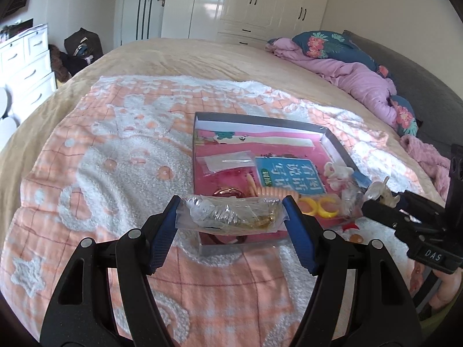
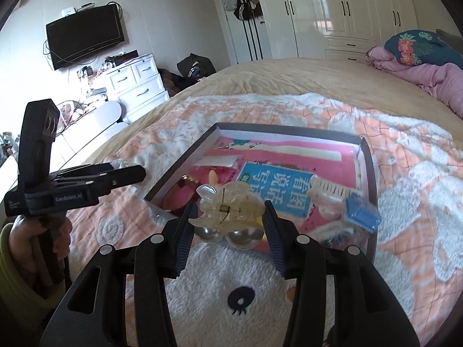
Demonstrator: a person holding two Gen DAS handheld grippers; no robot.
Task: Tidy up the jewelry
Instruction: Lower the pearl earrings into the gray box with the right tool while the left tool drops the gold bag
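Note:
My left gripper [image 1: 231, 211] is shut on a clear plastic bag of gold chain jewelry [image 1: 231, 217], held just above the near edge of a shallow grey-rimmed box [image 1: 260, 120]. My right gripper [image 2: 230, 217] is shut on a clear hair claw with two pearl balls [image 2: 228, 211], near the box's [image 2: 289, 129] front rim. Inside the box lie yellow rings [image 1: 318, 206], a coral spiral hair tie [image 1: 272, 192], a white claw clip [image 2: 330, 190] and a blue packet [image 2: 361, 211]. Each gripper appears in the other's view: right gripper [image 1: 373, 202], left gripper [image 2: 136, 170].
The box rests on a pink-and-white fleece blanket [image 1: 115, 173] spread over a tan bed. A pink quilt [image 1: 347, 72] and floral pillow lie at the far right. Small red and orange bits [image 1: 354, 231] sit on the blanket by the box. A white dresser [image 2: 136, 84] stands left.

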